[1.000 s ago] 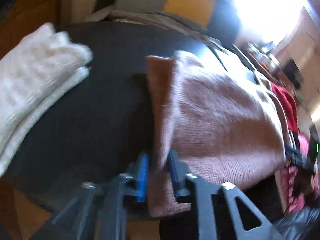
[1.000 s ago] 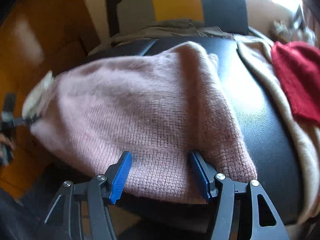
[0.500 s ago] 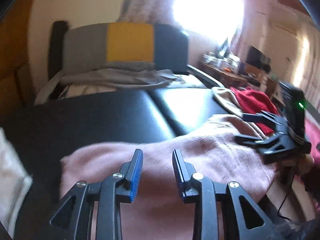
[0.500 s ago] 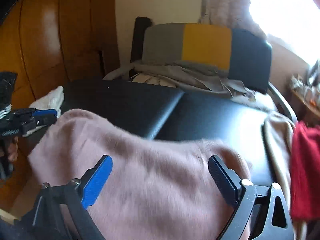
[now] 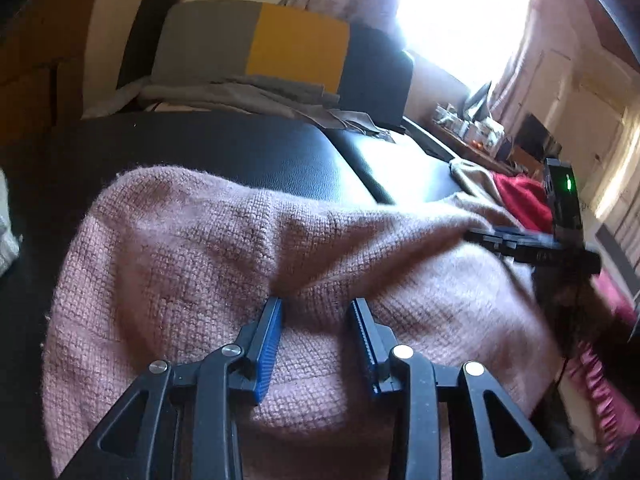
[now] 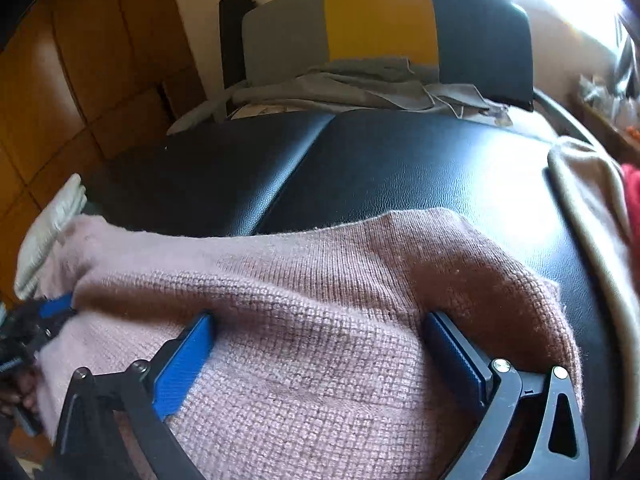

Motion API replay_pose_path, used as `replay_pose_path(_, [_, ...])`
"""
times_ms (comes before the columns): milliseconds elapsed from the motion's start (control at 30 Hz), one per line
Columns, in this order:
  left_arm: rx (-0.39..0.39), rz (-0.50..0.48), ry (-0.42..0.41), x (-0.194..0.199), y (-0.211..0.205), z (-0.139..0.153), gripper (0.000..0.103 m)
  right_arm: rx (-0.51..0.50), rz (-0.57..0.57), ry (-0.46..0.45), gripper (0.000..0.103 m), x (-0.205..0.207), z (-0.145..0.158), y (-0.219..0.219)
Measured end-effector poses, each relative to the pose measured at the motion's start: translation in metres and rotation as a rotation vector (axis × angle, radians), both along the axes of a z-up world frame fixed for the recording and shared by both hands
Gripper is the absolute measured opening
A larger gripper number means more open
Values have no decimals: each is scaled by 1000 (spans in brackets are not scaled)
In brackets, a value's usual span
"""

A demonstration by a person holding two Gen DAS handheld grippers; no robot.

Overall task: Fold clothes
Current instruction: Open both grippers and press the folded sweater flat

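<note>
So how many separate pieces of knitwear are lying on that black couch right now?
4 that I can see: the pink sweater in front, a white knit at the left edge, a beige garment and a red one at the right. More may be hidden.

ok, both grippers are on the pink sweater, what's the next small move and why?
Probably close both grippers on the knit. The left gripper has a ridge of pink sweater bunched between its open fingers, and the right gripper sits wide open around the sweater's near edge. Neither grips it yet, so nothing can be lifted or folded across the black couch.
</note>
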State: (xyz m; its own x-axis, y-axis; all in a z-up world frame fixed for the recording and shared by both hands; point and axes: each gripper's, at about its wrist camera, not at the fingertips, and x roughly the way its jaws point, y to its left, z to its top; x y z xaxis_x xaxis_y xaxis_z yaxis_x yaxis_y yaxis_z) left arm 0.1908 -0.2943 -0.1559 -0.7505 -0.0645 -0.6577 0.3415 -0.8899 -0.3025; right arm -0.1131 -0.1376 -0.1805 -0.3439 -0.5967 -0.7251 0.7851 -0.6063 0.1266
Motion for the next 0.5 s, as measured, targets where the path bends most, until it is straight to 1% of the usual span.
replay_pose_path(67, [25, 11, 20, 3, -4, 11, 35, -27, -16, -26, 103, -5, -3, 5])
replay_pose_path(100, [24, 17, 33, 8, -6, 16, 35, -40, -23, -37, 103, -7, -4, 8])
replay_pose_path(167, [-23, 39, 50, 19, -11, 27, 36, -43, -23, -37, 103, -8, -7, 7])
replay_pose_path(200, [-70, 64, 45, 20, -17, 31, 36, -45, -22, -36, 103, -7, -6, 7])
replay_pose_path(233, [-96, 94, 22, 19, -26, 31, 36, -46, -22, -37, 103, -10, -10, 4])
replay_pose_path(267, [-99, 128, -20, 15, -37, 26, 36, -46, -22, -37, 103, -10, -11, 4])
replay_pose_path(300, [-86, 161, -67, 10, -51, 19, 37, -46, -23, -35, 103, -10, -10, 4])
replay_pose_path(333, [-56, 190, -117, 6, -65, 8, 37, -44, -23, -33, 103, -9, -10, 4])
replay_pose_path(367, [-31, 207, -132, 4, -75, -2, 40, -43, -24, -30, 103, -8, -9, 4])
replay_pose_path(433, [7, 217, -100, 4, -86, -14, 40, -43, -24, -30, 103, -6, -8, 4])
replay_pose_path(500, [-4, 219, -100, 4, -85, -14, 40, -43, -26, -29, 103, -6, -8, 3])
